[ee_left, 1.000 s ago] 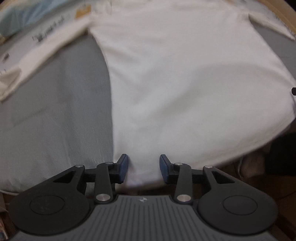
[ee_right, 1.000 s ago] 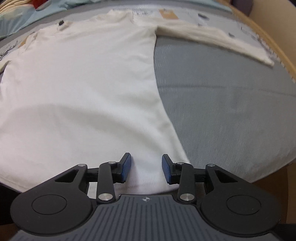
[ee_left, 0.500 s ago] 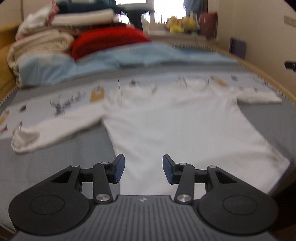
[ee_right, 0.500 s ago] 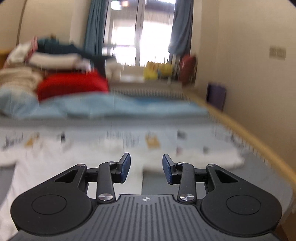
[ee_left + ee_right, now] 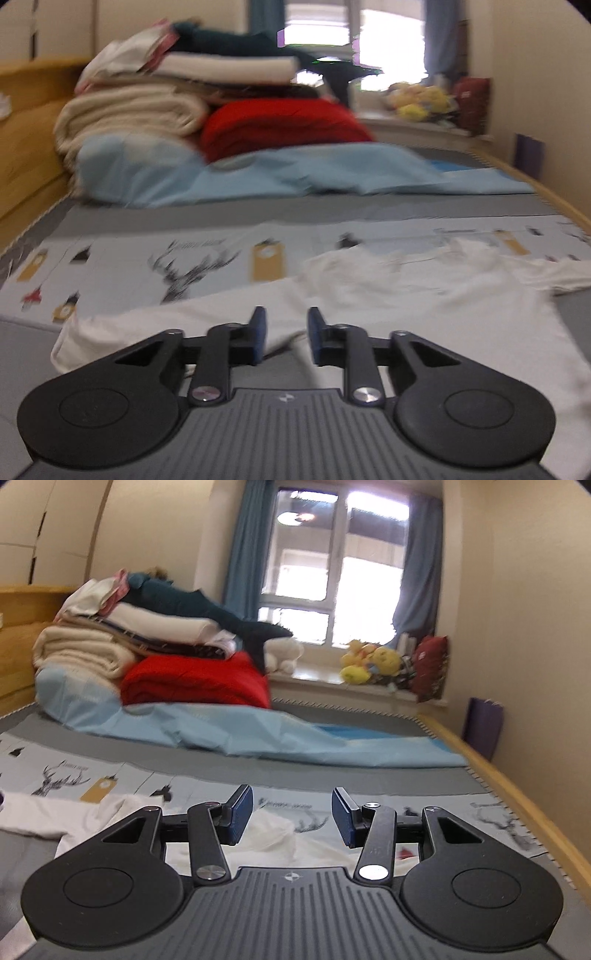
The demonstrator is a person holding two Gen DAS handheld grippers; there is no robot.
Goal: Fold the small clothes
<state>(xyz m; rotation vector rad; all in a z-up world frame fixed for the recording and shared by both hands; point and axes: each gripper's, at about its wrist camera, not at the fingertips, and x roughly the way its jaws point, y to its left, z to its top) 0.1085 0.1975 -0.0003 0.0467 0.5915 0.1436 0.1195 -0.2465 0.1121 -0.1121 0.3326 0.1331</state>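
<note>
shirt: the white shirt (image 5: 424, 295) lies flat on the bed (image 5: 332, 210), ready to fold | left gripper (image 5: 283, 334): just been closing, a small gap, nothing between | right gripper (image 5: 291, 818): just been opening, wide, empty, so I can grab a sleeve

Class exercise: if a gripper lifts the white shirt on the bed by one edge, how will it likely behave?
The shirt is rumpled near its collar, so it is probably floppy and will drape rather than hold shape. It looks like thin fabric, so likely light. Lying spread across the bed, its free parts may drag and bunch.
</note>
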